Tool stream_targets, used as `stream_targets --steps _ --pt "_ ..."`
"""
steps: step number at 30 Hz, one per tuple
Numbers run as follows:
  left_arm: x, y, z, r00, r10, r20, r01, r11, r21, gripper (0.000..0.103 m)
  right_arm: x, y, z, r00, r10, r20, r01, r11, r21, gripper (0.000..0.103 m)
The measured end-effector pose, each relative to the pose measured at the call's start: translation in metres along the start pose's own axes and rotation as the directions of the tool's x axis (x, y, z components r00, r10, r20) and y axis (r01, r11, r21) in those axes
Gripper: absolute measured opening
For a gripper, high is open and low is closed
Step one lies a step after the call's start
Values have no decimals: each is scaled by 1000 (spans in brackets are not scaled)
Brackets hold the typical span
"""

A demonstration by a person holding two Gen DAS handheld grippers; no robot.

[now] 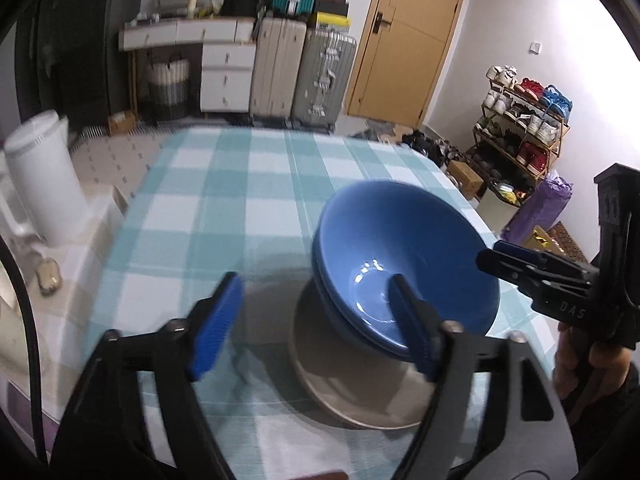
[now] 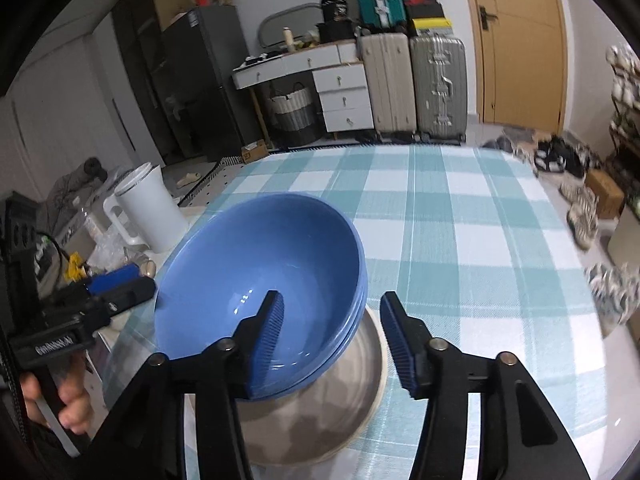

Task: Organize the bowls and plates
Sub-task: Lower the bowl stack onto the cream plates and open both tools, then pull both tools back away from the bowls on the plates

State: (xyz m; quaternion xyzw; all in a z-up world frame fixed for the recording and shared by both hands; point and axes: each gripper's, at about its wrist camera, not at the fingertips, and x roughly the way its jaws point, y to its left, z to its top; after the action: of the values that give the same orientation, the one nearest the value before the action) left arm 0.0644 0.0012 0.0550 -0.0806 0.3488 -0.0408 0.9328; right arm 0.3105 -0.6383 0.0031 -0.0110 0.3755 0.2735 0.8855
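Observation:
Nested blue bowls (image 1: 404, 256) stand on a grey plate (image 1: 352, 392) on the checked tablecloth. The stack also shows in the right wrist view, bowls (image 2: 256, 264) on plate (image 2: 320, 412). My left gripper (image 1: 316, 328) is open, its right finger over the bowls' near rim, the left finger beside the stack. My right gripper (image 2: 332, 340) is open, its left finger inside the top bowl's near rim, the right finger outside over the plate. Each gripper shows in the other's view, the right (image 1: 520, 264) and the left (image 2: 112, 292), close to the bowl's sides.
A white kettle (image 1: 44, 176) stands on a low unit left of the table (image 1: 224, 184). Suitcases (image 1: 304, 72), a white dresser, a wooden door and a shoe rack (image 1: 520, 128) stand beyond the far edge.

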Motion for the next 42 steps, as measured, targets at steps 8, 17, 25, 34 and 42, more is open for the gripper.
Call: stream_targets --steps 8,17,25,34,42 --pt "-45 4 -5 988 -9 155 -5 996 86 102 -25 -1 -6 994 34 105 -27 997 -68 101" --pt "-66 9 -28 980 -27 196 7 995 104 102 -38 -19 -31 980 94 177 -79 993 -92 102" --pt "-49 14 -52 976 -42 212 11 989 150 102 -33 -26 -59 966 132 223 -102 985 -138 102" --pt "-21 26 -73 972 -91 218 58 987 152 102 -24 -28 -83 953 154 262 -107 977 -182 102" --pt "-2 34 -81 969 -85 230 55 989 134 102 -20 -26 -93 947 168 274 -108 969 -221 102"
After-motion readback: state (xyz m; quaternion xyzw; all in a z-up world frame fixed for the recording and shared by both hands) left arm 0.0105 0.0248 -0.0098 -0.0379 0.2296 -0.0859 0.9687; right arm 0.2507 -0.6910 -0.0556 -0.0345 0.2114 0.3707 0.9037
